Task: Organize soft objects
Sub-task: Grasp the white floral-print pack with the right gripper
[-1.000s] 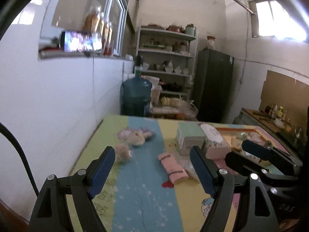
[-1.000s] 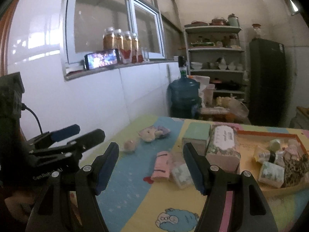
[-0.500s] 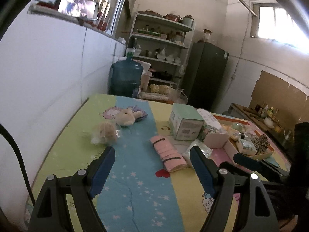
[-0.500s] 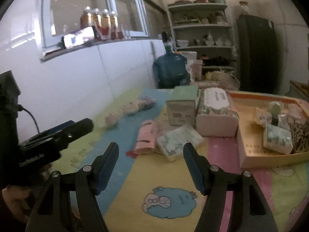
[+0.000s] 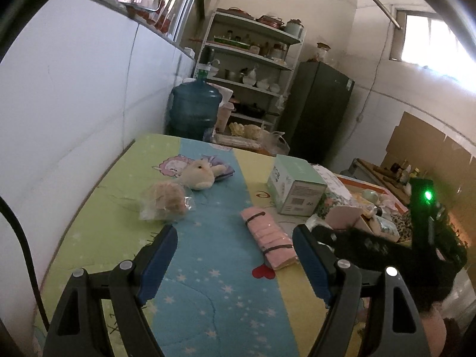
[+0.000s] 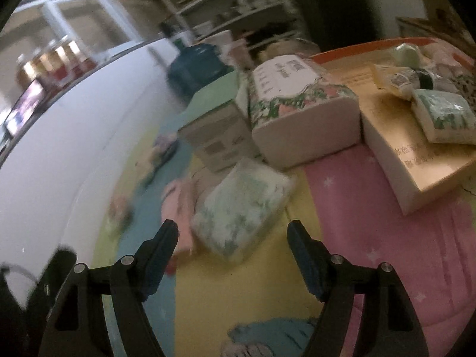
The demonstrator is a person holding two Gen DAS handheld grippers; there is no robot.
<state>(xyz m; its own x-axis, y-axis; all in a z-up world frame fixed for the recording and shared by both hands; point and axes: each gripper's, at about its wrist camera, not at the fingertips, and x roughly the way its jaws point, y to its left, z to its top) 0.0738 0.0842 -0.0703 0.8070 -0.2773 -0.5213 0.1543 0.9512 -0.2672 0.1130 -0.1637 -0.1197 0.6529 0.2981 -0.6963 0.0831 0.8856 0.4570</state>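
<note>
Over a desk (image 5: 208, 267) covered in a pastel cartoon mat, the left claw (image 5: 235, 255) hangs released with nothing between its blue pads, a pink roll (image 5: 269, 242) lying just ahead beside a bagged plush toy (image 5: 165, 200) and a white plush toy (image 5: 197, 175). The right claw (image 6: 232, 250) (its view blurred) is opening, empty, just short of a soft tissue pack (image 6: 242, 208) lying near a tissue box (image 6: 300, 110) and a cardboard tray (image 6: 395, 154) of more packs.
</note>
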